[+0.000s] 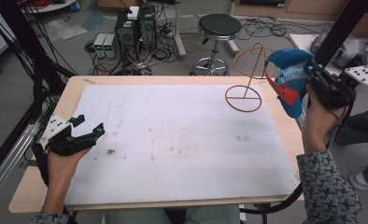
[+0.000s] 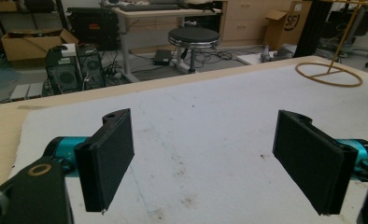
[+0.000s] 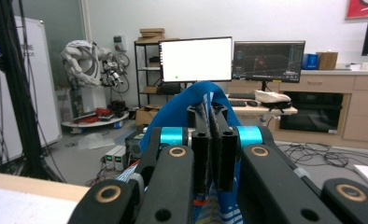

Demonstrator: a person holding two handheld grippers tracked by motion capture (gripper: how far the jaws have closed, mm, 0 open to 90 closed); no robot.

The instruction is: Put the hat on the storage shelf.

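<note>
We judge the blue sock point(image 1: 289, 74) soft and light; right gripper point(image 1: 313, 70) fingers pinch its cuff at 2 o'clock. Left gripper point(image 1: 89, 127) fingers wide, empty.

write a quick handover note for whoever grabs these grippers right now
Left hand-held gripper: open, holding nothing, low over the near left of the white mat.
Right hand-held gripper: shut on a blue sock with a white striped band and a red patch, held up in the air off the far right edge of the table.
Wire stand: upright on the mat's far right corner, ring base flat, heart-shaped loop on top, just left of the sock.
Done: sock picked up.
Left: probably bring the sock onto the wire stand; it is not on the stand yet. The left hand-held gripper is free to steady the base.
</note>
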